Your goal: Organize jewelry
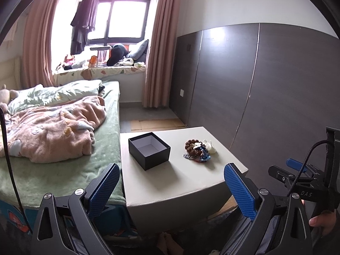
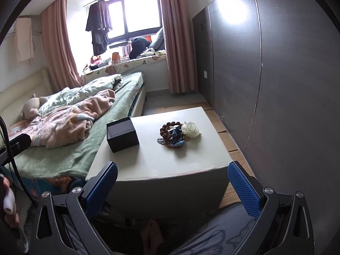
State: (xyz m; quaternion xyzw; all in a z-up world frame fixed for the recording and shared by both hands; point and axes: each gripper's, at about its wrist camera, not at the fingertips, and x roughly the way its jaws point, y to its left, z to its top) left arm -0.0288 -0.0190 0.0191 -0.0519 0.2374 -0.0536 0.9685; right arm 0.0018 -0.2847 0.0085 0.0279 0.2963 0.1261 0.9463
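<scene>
An open black box with a white inside stands on a pale square stool. It also shows in the right wrist view. To its right lies a heap of jewelry: brown bead bracelets, blue cords and a white flower piece. The heap also shows in the right wrist view. My left gripper is open and empty, short of the stool's near edge. My right gripper is open and empty, also short of the stool.
A bed with a green sheet and a pink blanket touches the stool's left side. A dark panelled wall runs along the right. Cardboard lies on the floor beyond the stool. The right gripper's body shows at the right edge.
</scene>
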